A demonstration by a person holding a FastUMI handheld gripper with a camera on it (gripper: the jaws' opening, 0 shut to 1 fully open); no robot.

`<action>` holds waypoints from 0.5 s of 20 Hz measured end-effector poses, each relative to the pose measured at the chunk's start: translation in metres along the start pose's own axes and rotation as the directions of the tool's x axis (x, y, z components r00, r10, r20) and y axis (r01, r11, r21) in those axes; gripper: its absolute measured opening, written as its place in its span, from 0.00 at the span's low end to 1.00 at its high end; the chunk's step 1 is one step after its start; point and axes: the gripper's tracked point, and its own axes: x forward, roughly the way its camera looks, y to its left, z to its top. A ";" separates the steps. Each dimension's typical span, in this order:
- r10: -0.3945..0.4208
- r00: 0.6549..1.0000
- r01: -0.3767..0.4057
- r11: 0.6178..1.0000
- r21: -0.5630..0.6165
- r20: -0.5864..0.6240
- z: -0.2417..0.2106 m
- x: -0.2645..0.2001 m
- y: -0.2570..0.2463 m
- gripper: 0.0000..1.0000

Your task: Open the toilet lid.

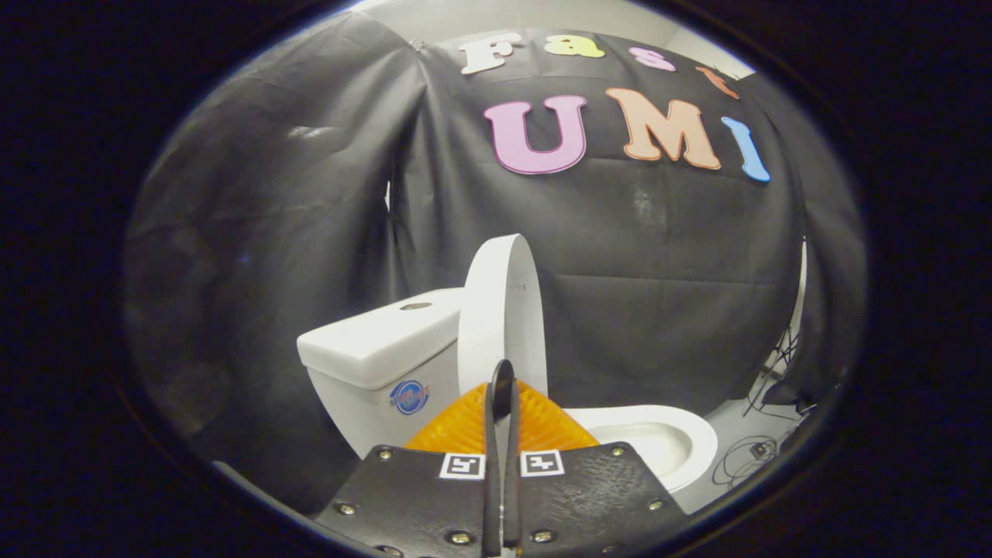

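A white toilet stands just ahead of me against the black cloth wall. Its lid [502, 298] is raised upright and leans back by the tank [372, 349], and I see it nearly edge-on. The open bowl [659, 442] with its white rim lies to the right of the fingers. My gripper [502, 370] is shut, its two fingers pressed together with nothing between them. The fingertips sit in front of the lid's lower part; whether they touch it I cannot tell.
Black cloth walls close in behind and on the left of the toilet. On the pale floor to the right of the bowl lie loose cables [748, 453]. The tank's top has a round flush button [415, 306].
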 end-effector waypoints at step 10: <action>0.066 0.998 -0.067 0.997 0.028 0.022 -0.003 0.003 0.023 0.04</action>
